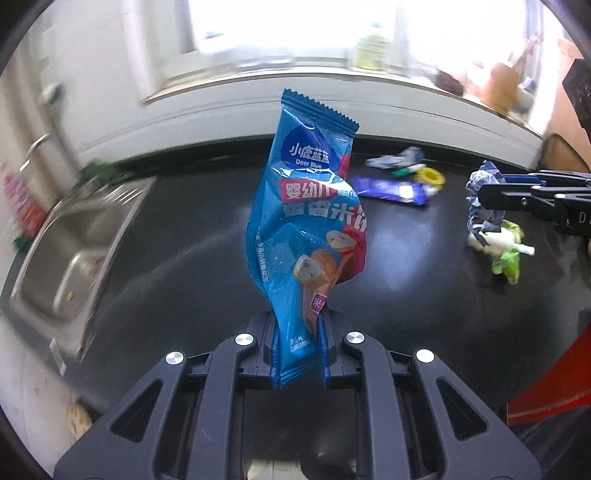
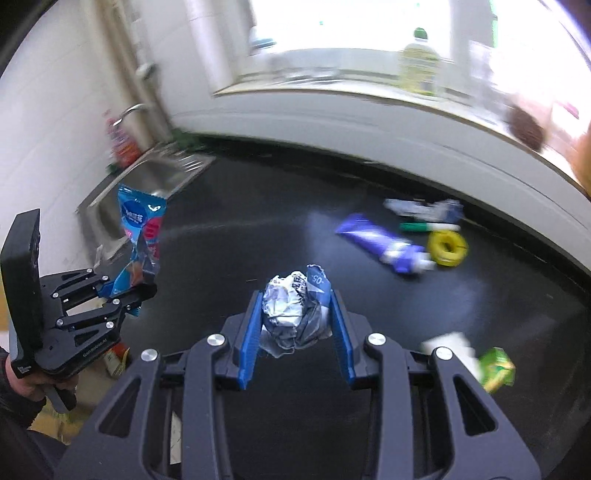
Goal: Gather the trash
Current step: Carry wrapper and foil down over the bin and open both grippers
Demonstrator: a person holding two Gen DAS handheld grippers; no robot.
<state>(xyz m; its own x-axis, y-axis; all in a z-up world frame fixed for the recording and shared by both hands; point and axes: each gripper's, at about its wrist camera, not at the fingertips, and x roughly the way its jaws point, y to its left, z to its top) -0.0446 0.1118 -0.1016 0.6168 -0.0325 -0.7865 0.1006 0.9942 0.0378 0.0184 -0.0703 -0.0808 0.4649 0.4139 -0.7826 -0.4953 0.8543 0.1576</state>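
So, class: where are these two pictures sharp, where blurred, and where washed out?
Left wrist view: blue packet in the claw sharp, sink smeared, window blown out. Right wrist view: foil wad sharp, green carton blurred, window glare again.

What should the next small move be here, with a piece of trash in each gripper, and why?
Probably carry both pieces off the counter to wherever trash is collected; no bin shows in either view. The left gripper is shut on the blue snack wrapper, and the right gripper clamps the crumpled foil wad, so neither can pick up more, though the purple tube and yellow coil remain on the black counter.
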